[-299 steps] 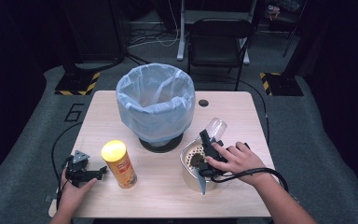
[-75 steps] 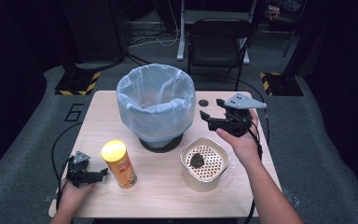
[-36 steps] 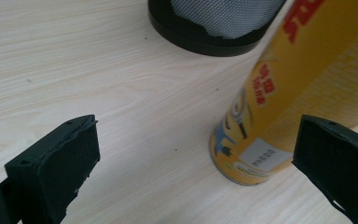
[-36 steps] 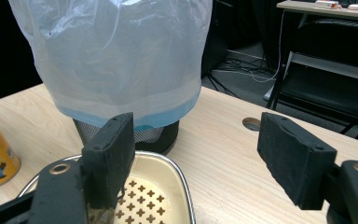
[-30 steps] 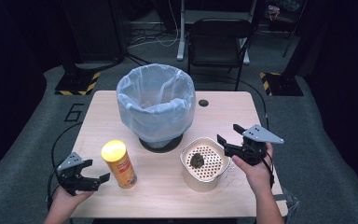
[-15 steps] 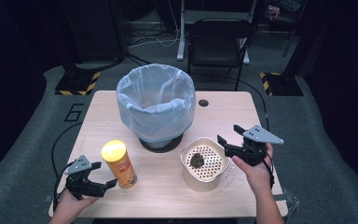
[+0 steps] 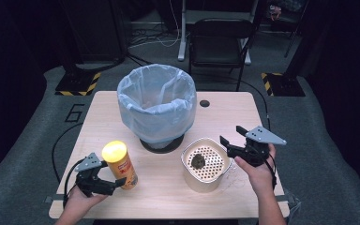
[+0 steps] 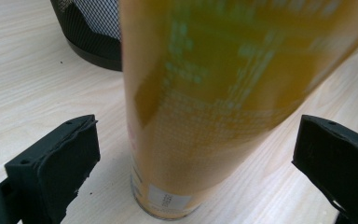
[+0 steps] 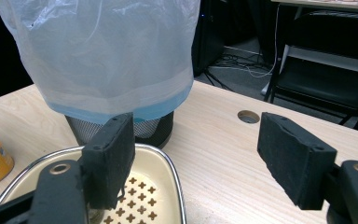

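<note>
A tall yellow-orange can point(image 7: 119, 164) point(image 8: 223, 93) with a yellow lid stands upright near the table's front left. My left gripper point(image 7: 114, 184) point(image 8: 196, 154) is open, one jaw on each side of the can's lower part, with a gap on both sides. A cream tub point(image 7: 187, 152) point(image 9: 168, 163) with a perforated insert holds a dark lump point(image 7: 198, 161). Just right of the tub, my right gripper point(image 7: 229, 136) point(image 9: 196, 158) hovers open and empty, pointing toward the bin.
A mesh bin with a pale blue liner point(image 7: 157, 101) point(image 9: 107, 51) stands mid-table behind the can and tub. A cable hole point(image 7: 205, 103) point(image 9: 248, 116) lies to its right. A black chair point(image 7: 220, 42) stands beyond the far edge.
My left gripper has slid right along the table toward the can, which now stands between its jaws. The right gripper has stayed put.
</note>
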Tool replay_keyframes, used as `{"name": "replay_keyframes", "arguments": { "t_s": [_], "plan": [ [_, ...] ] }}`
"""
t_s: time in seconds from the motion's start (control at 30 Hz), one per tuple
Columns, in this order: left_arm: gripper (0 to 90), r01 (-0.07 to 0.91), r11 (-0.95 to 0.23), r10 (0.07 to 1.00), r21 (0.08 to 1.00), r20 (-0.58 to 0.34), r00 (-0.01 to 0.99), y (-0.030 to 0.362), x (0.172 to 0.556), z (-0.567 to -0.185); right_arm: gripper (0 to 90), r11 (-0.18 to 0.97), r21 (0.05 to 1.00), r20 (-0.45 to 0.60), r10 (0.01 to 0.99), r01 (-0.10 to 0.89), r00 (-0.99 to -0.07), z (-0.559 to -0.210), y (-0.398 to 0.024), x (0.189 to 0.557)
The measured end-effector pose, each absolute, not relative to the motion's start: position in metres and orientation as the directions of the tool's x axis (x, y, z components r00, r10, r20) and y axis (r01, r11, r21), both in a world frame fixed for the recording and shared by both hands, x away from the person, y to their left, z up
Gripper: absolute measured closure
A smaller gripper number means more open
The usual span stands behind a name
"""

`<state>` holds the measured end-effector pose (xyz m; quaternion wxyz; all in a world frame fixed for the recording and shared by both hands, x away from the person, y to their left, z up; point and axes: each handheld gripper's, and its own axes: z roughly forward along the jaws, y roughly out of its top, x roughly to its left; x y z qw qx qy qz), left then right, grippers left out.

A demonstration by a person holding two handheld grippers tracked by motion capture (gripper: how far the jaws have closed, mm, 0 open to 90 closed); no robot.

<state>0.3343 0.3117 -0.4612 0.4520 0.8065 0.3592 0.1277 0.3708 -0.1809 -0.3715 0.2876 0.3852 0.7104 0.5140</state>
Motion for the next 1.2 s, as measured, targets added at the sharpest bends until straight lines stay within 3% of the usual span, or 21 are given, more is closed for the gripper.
{"name": "replay_keyframes", "arguments": {
  "t_s": [0.4,0.47,0.53,0.67,1.2],
  "plan": [
    [2.5,0.455,-0.328,0.719,0.828,-0.093,0.688,0.305,0.342,-0.483,27.2,0.166,0.95,-0.002,0.848,0.263,-0.53,-0.375,-0.184,0.372],
    [7.3,0.451,-0.319,0.717,0.834,-0.098,0.69,0.306,0.342,-0.484,27.2,0.167,0.951,-0.004,0.848,0.26,-0.53,-0.376,-0.184,0.373],
    [20.9,0.452,-0.316,0.709,0.834,-0.109,0.696,0.306,0.342,-0.485,27.2,0.167,0.951,-0.004,0.848,0.26,-0.529,-0.376,-0.183,0.373],
    [22.7,0.411,-0.355,0.706,0.84,-0.047,0.706,0.304,0.339,-0.483,27.2,0.163,0.95,0.002,0.85,0.266,-0.526,-0.377,-0.184,0.373],
    [23.9,0.388,-0.392,0.697,0.834,-0.006,0.717,0.302,0.336,-0.48,27.2,0.161,0.949,0.005,0.853,0.273,-0.521,-0.38,-0.183,0.374]
  ]
}}
